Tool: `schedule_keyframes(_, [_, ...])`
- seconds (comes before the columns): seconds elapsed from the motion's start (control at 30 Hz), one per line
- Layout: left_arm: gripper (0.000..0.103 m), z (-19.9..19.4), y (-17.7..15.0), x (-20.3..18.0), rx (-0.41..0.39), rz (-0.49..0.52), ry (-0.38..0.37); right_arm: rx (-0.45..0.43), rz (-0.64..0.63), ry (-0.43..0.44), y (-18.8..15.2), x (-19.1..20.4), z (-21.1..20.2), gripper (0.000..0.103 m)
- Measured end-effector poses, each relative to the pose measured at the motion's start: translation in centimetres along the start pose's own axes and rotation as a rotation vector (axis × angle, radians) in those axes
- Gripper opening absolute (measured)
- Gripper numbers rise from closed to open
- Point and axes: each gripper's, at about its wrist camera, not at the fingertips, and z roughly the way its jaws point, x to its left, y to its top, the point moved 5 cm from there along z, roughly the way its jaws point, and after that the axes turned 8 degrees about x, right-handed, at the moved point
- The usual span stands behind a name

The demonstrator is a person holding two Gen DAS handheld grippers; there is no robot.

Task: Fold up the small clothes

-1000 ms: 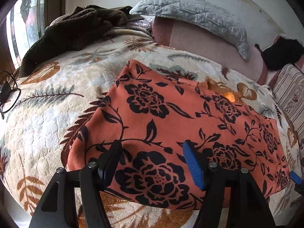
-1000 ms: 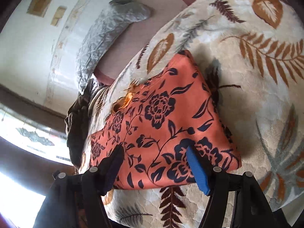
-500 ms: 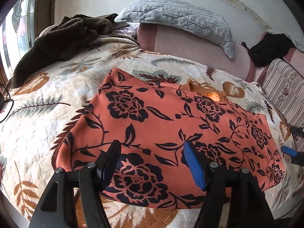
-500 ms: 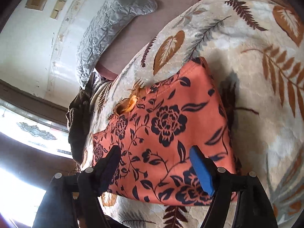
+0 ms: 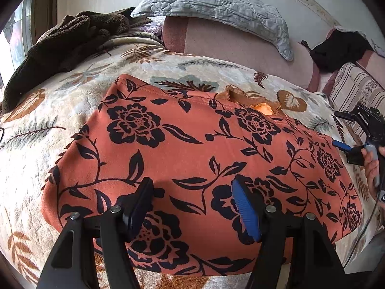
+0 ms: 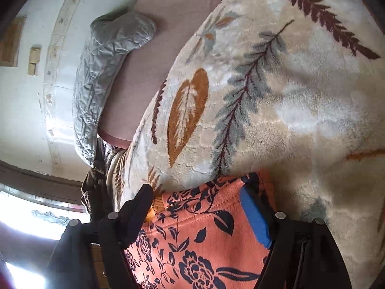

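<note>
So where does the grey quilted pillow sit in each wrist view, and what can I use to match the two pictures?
Left wrist view: grey quilted pillow lies across the top centre, on the mauve headboard cushion.
Right wrist view: the pillow hangs at upper left, rotated to run downward beside the same cushion.
Shared landmark: the orange floral garment, spread on the leaf-print blanket.

We count one orange floral garment [image 5: 192, 159] spread on one leaf-patterned blanket [image 5: 48, 125]. Behind it we find one grey quilted pillow [image 5: 216, 7], one brown fleece heap [image 5: 67, 38] and one black bundle of cloth [image 5: 341, 50] (what it is we cannot tell). One striped cushion [image 5: 353, 86] shows at the edge. We see two grippers, a left gripper [image 5: 192, 207] and a right gripper [image 6: 199, 214], each with two fingers, and one hand [image 5: 373, 166] holding the right one.
</note>
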Motion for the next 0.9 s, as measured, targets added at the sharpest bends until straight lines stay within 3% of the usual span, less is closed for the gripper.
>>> schedule_keyframes(0.13, [0.069, -0.3, 0.1, 0.2, 0.000, -0.024, -0.023, -0.056, -0.063, 0.012, -4.6, 1.4, -4.5, 0.078])
schedule_keyframes(0.23, [0.069, -0.4, -0.1, 0.3, 0.003, -0.022, -0.021, -0.069, -0.087, 0.041, -10.6, 1.6, -7.6, 0.079])
schedule_keyframes(0.37, [0.069, -0.6, -0.5, 0.0, 0.007, -0.013, -0.013, 0.008, -0.078, 0.048, -19.5, -0.1, -8.3, 0.079])
schedule_keyframes(0.47, [0.069, -1.0, -0.8, -0.2, 0.006, -0.003, -0.014, 0.065, -0.040, 0.021, -23.4, -2.2, -6.9, 0.081])
schedule_keyframes(0.73, [0.069, -1.3, -0.9, -0.2, -0.001, 0.008, -0.009, 0.088, 0.019, 0.047, -23.6, -2.7, -4.0, 0.081])
schedule_keyframes(0.9, [0.069, -1.2, -0.6, 0.4, 0.006, -0.019, -0.022, 0.045, 0.109, 0.083, -22.8, -3.8, -3.2, 0.081])
